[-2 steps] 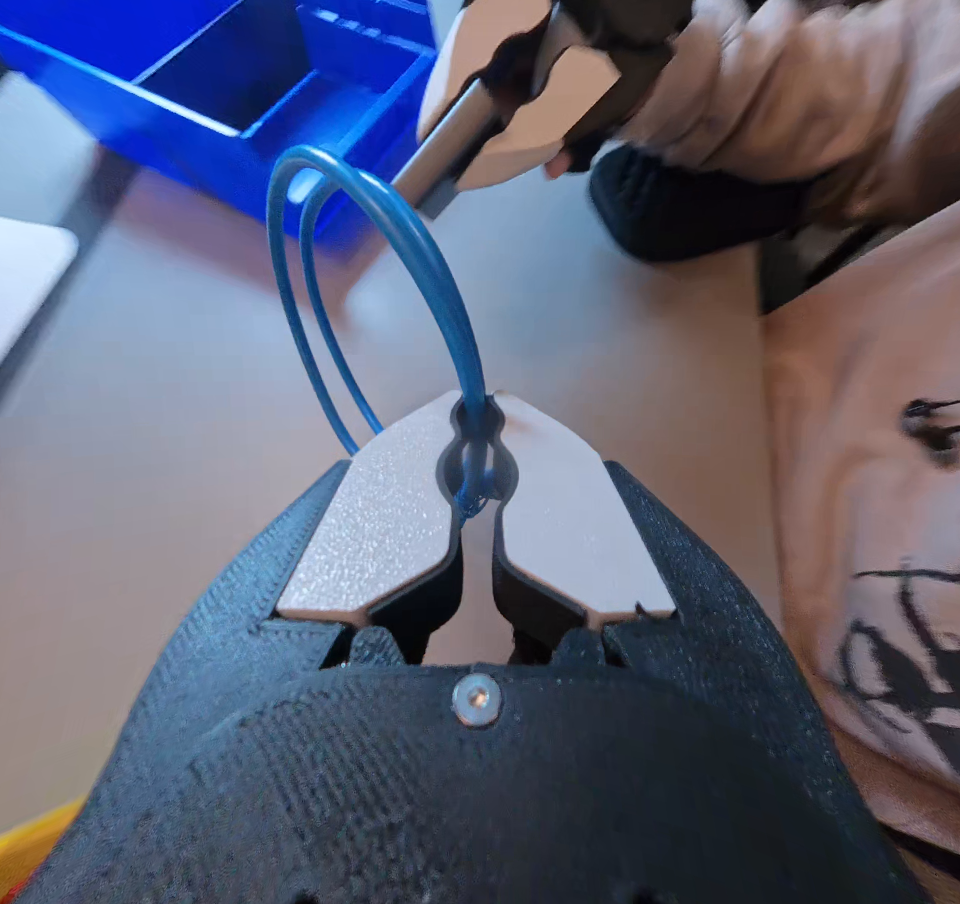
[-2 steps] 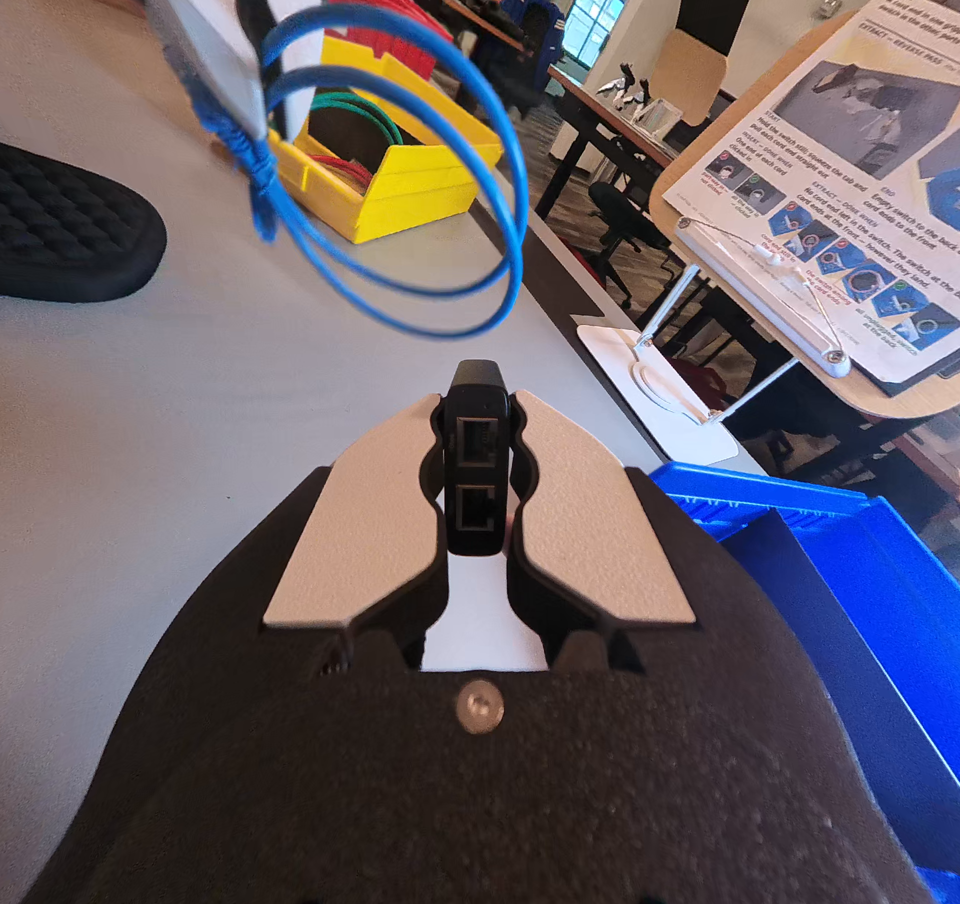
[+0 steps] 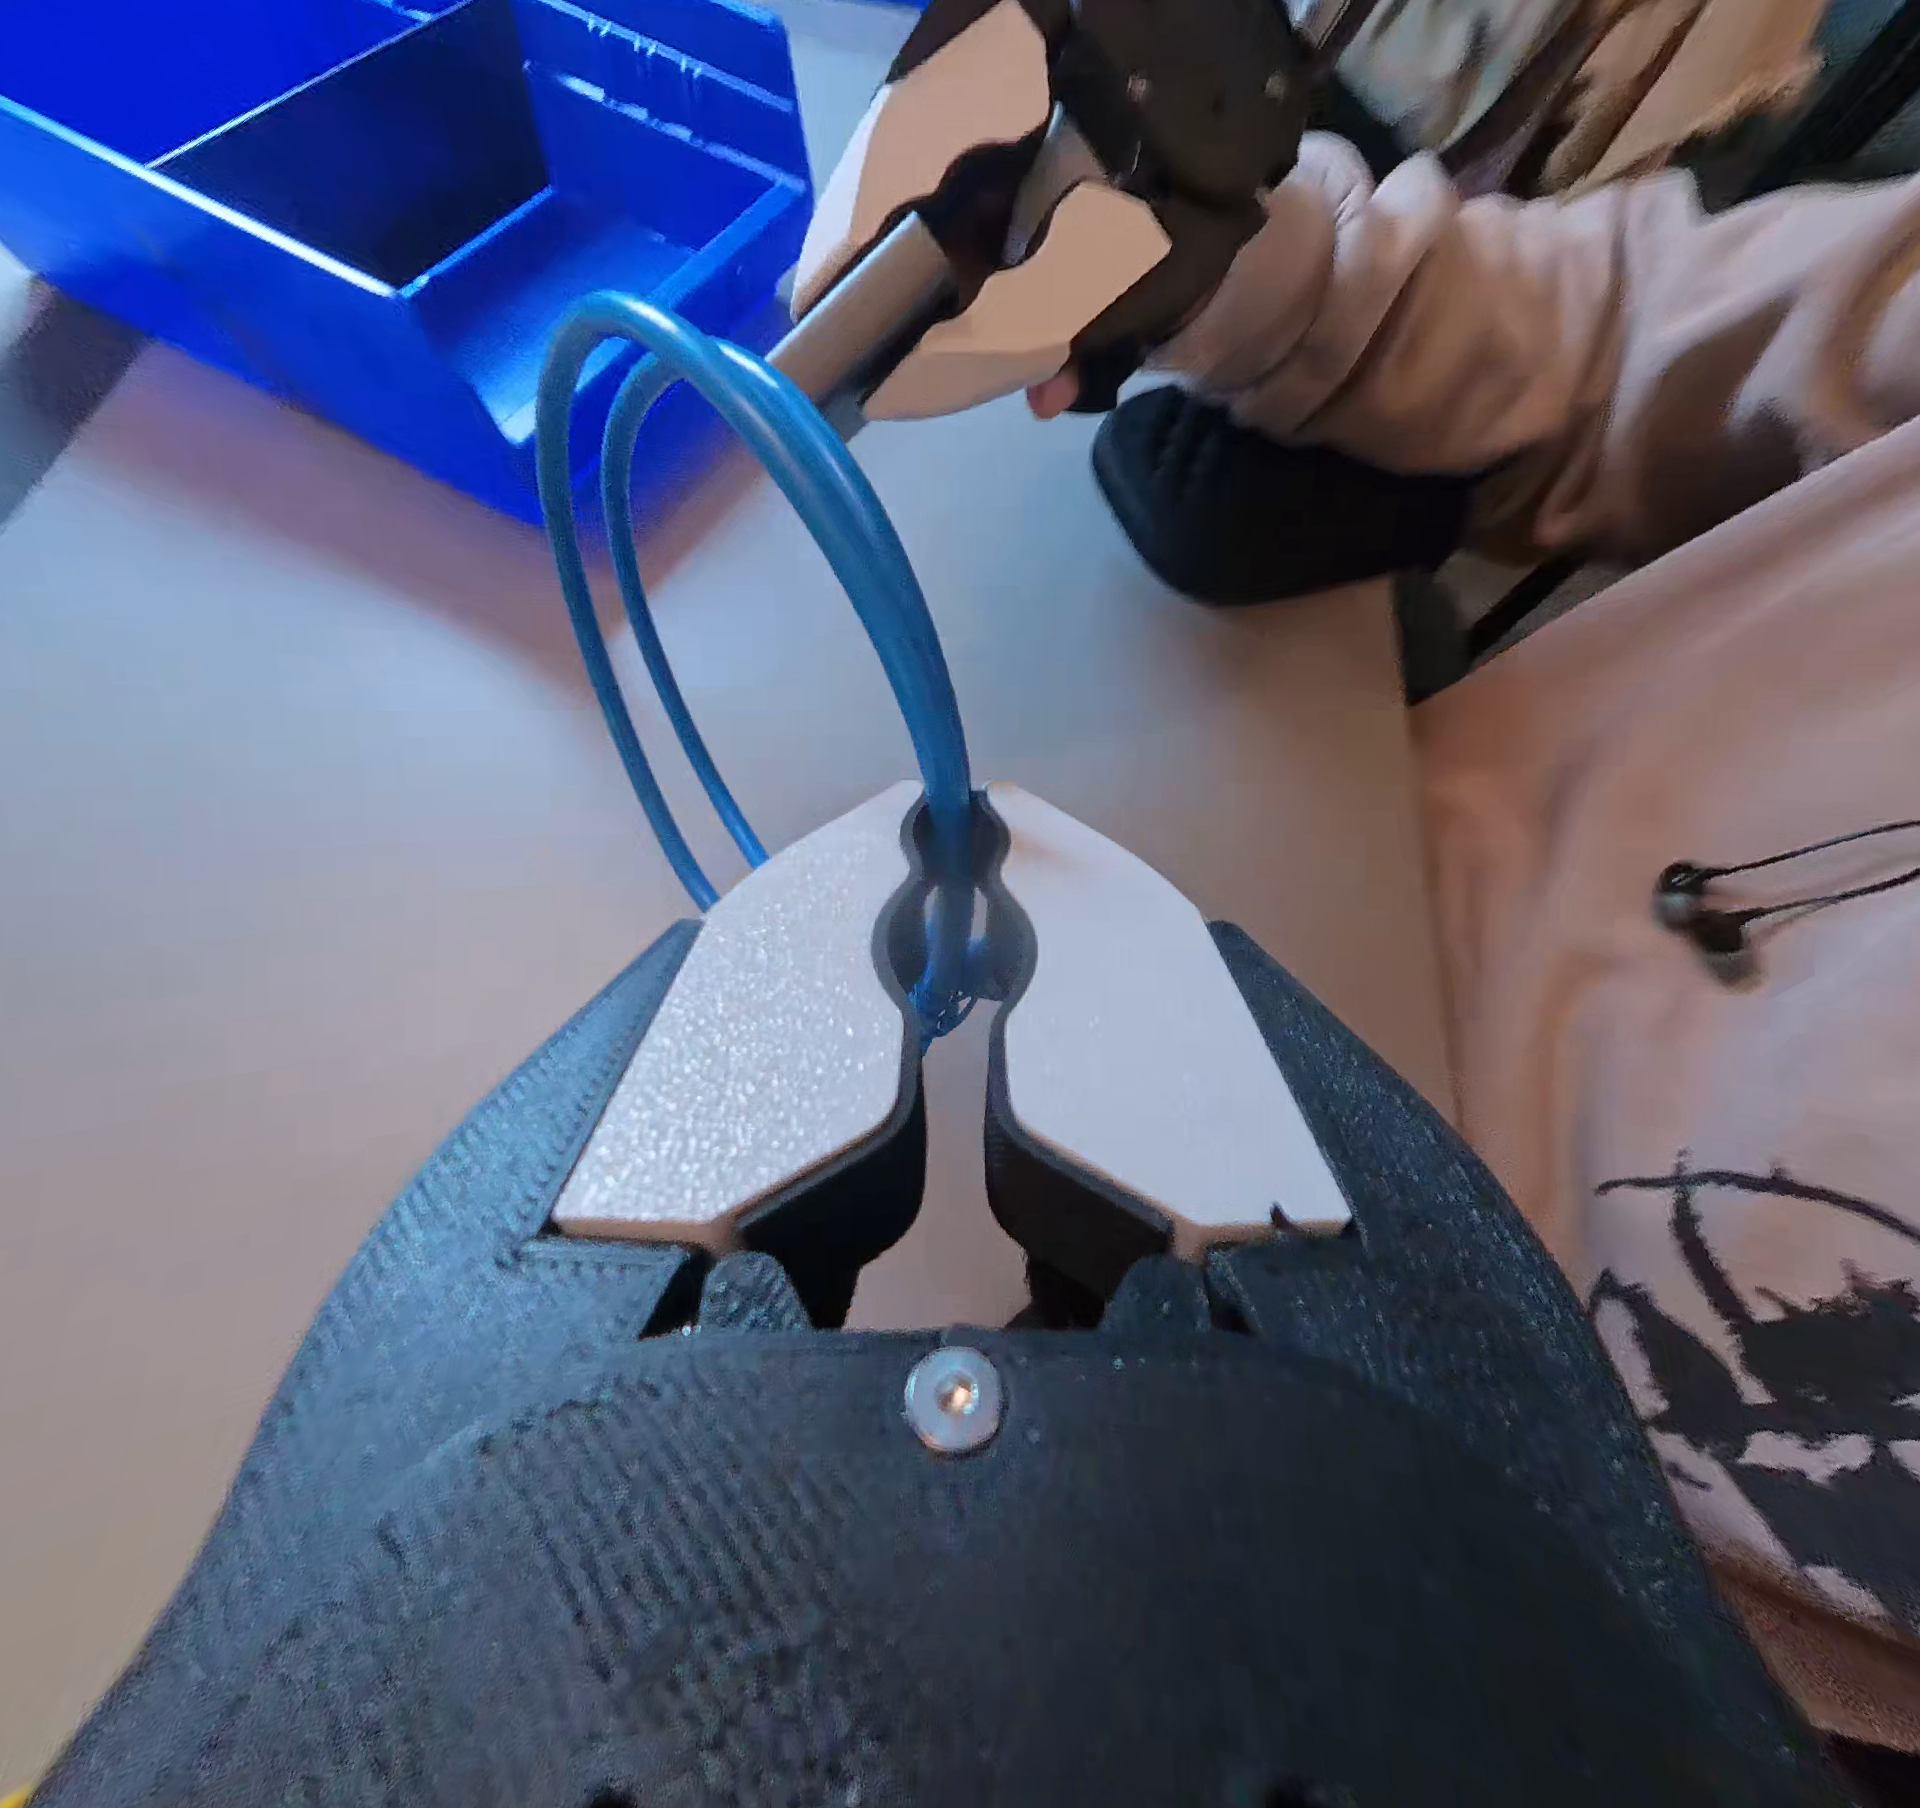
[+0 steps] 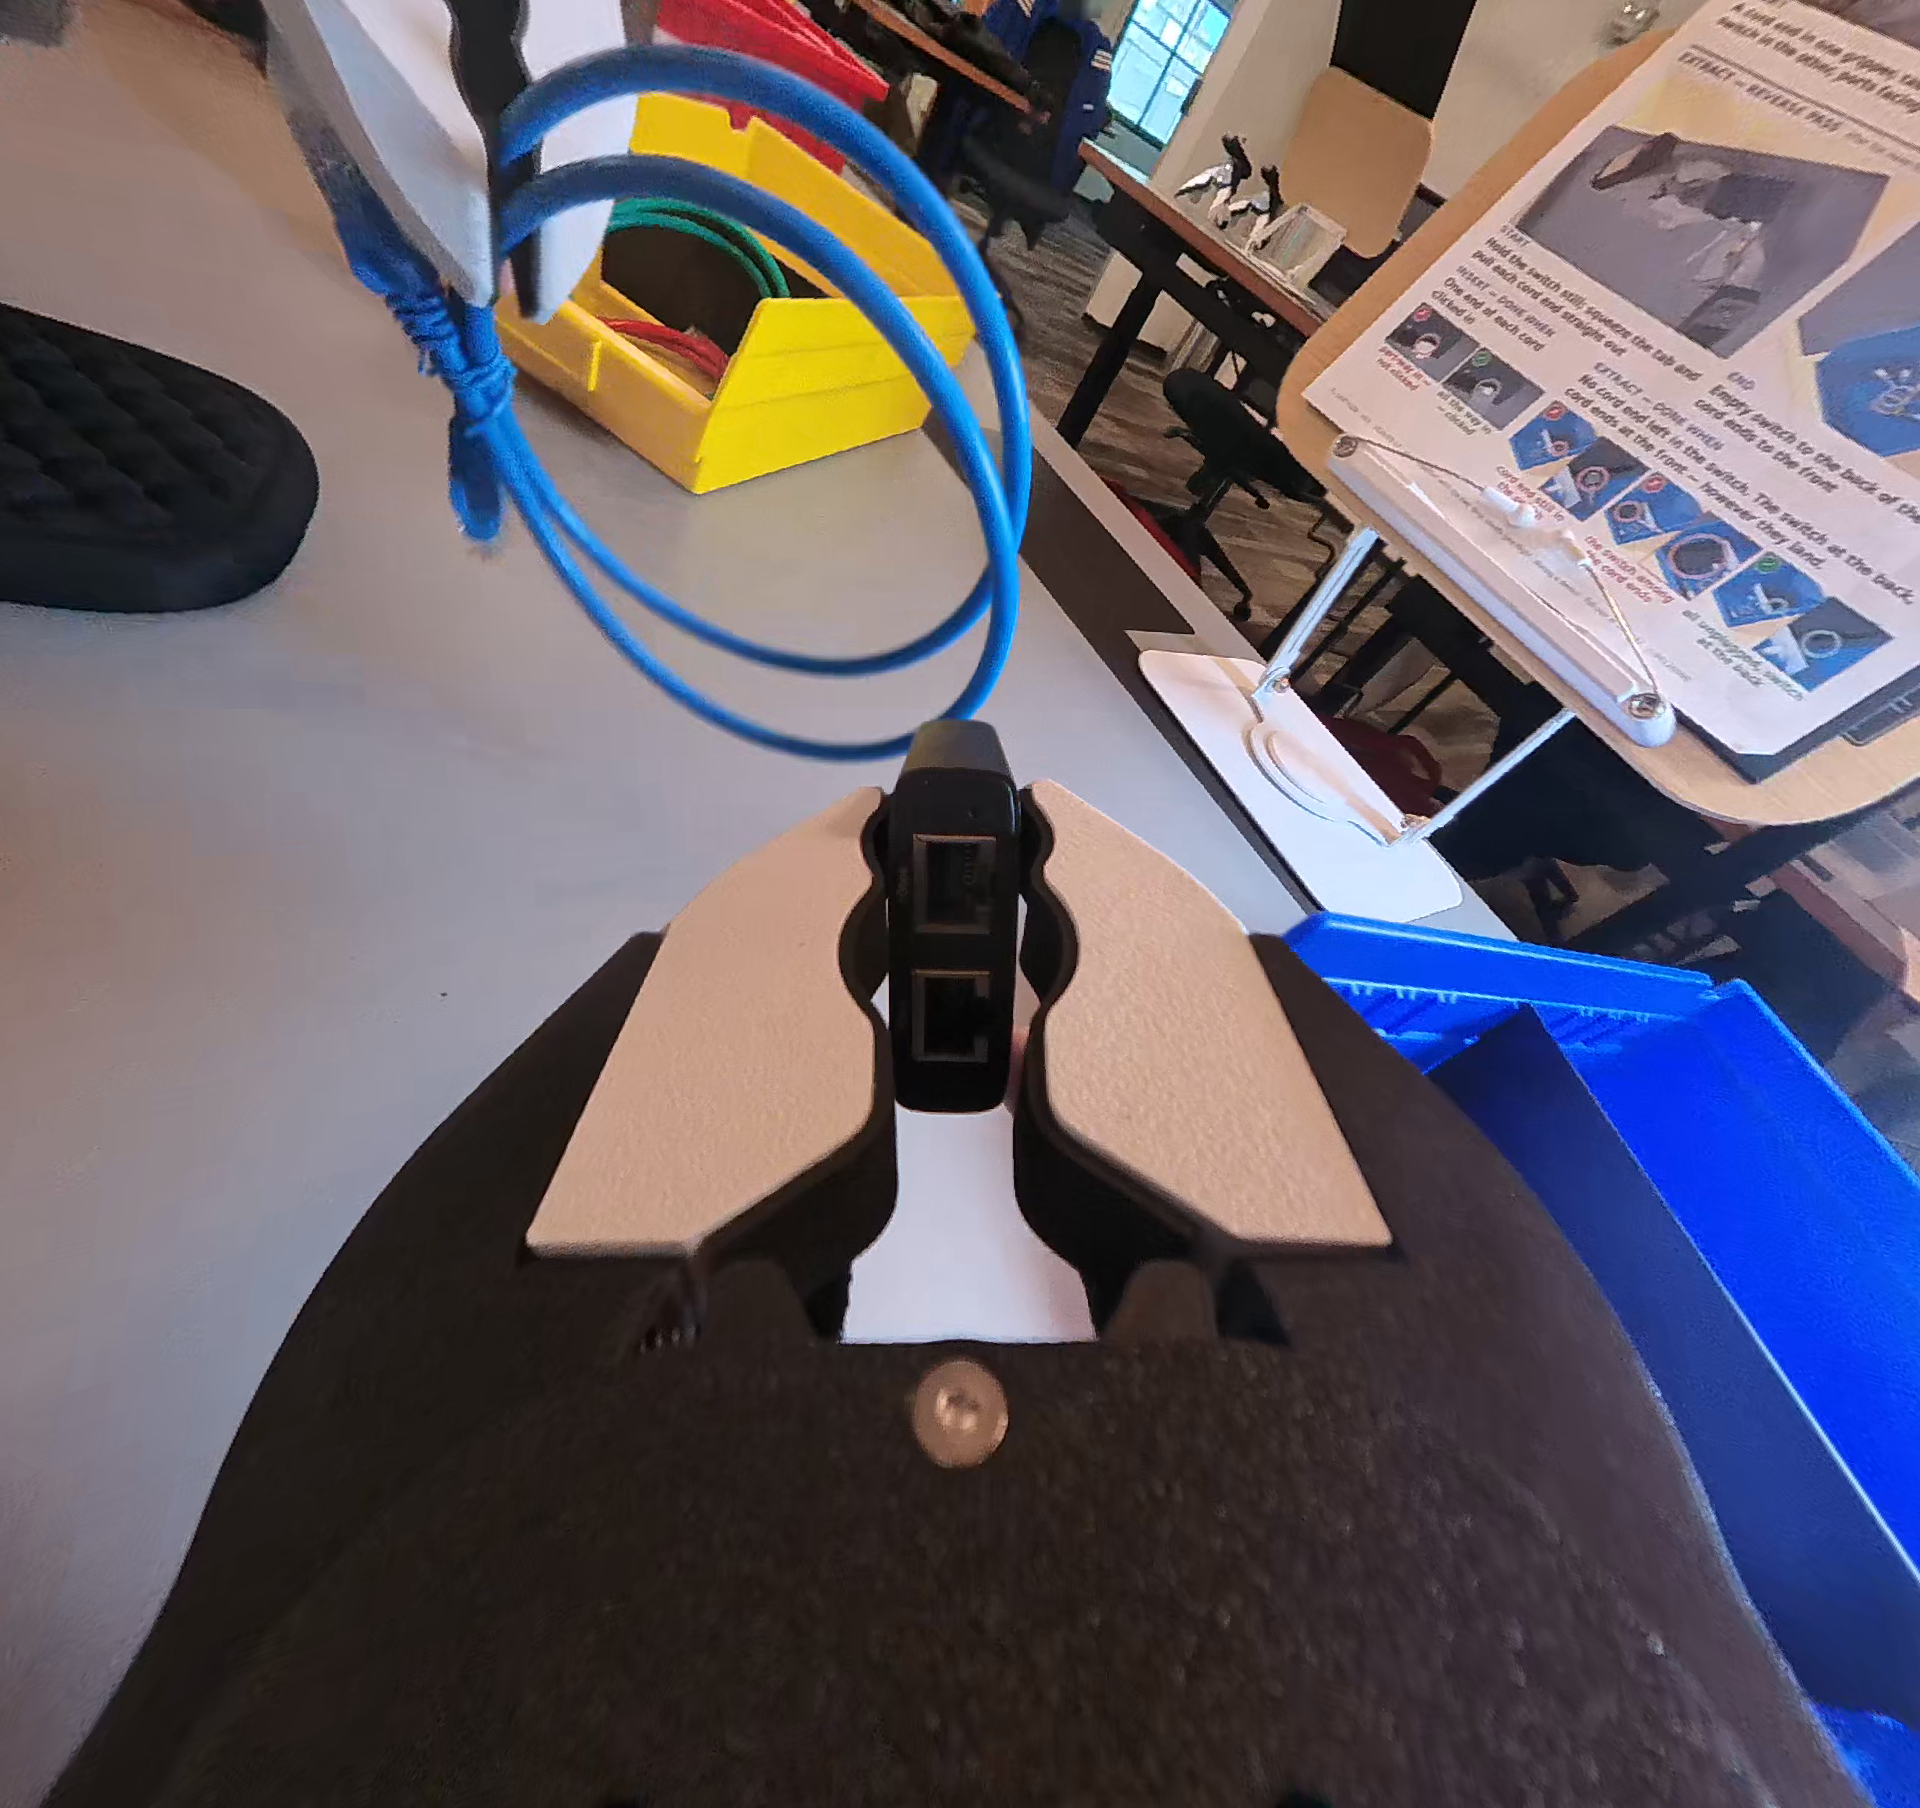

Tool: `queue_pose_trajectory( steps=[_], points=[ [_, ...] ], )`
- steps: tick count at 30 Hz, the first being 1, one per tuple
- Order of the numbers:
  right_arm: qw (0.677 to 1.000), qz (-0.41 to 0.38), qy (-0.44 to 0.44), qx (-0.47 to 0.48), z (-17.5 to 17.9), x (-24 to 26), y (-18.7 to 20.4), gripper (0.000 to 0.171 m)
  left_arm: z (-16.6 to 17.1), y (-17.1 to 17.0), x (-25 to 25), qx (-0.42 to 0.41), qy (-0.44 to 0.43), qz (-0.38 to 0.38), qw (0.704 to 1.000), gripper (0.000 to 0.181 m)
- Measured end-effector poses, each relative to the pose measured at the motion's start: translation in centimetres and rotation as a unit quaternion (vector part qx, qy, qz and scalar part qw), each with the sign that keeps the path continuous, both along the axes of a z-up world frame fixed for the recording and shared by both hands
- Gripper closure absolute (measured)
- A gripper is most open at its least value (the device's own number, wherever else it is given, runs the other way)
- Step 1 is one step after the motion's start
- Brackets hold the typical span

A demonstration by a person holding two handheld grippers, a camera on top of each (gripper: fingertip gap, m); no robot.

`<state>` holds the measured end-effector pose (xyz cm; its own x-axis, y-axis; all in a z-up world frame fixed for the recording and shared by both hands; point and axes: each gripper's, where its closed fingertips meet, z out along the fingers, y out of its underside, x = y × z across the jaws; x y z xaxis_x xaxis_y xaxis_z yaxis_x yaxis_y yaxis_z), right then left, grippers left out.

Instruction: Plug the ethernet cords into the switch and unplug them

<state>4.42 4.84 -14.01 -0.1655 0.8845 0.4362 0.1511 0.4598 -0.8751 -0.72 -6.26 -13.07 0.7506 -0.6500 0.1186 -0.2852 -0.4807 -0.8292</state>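
My left gripper (image 3: 951,828) is shut on a coiled blue ethernet cord (image 3: 790,470), whose loops rise above the table toward the right gripper. My right gripper (image 4: 951,808) is shut on a small black switch (image 4: 951,937) with two empty ports facing the camera. In the right wrist view the left gripper (image 4: 499,293) hangs at the upper left with the blue cord (image 4: 935,387) looping down to just above the switch. A tied bundle of the cord (image 4: 468,387) hangs below its fingers. In the left wrist view the right gripper (image 3: 914,304) holds the switch (image 3: 862,304) just past the cord loop.
A blue divided bin (image 3: 364,169) sits at the upper left; it also shows in the right wrist view (image 4: 1714,1135). A yellow bin (image 4: 790,345) holds green and red cords, red bins behind. A black padded rest (image 4: 125,470) lies on the table. An instruction sheet on a stand (image 4: 1662,356) stands right. The left gripper's tips are roughly 12 cm from the right gripper's.
The cord loop and the switch have come slightly closer together. Both grips are unchanged.
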Motion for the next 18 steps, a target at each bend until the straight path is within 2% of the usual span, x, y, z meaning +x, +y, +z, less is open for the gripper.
queue_pose_trajectory(
  steps=[4,9,13,15,18],
  points=[
    [1.000,-0.009,0.010,-0.008,0.5,0.5,0.9,0.150,0.3,1.4,-0.3,-0.013,-0.108,0.014,0.994,0.176],
    [1.000,-0.009,0.012,-0.023,0.5,0.8,1.4,0.150,-0.9,3.1,-3.0,-0.028,-0.222,0.072,0.972,0.176],
    [1.000,-0.008,0.011,-0.021,0.4,0.8,1.3,0.150,-4.4,3.3,-5.0,-0.039,-0.231,0.115,0.965,0.176],
    [1.000,-0.007,0.009,-0.021,0.3,0.7,1.2,0.150,-5.2,2.7,-5.2,-0.040,-0.241,0.116,0.963,0.176],
    [1.000,-0.006,0.002,-0.025,0.0,0.6,1.2,0.150,-6.2,1.6,-6.3,-0.038,-0.188,0.130,0.973,0.174]
  ],
)
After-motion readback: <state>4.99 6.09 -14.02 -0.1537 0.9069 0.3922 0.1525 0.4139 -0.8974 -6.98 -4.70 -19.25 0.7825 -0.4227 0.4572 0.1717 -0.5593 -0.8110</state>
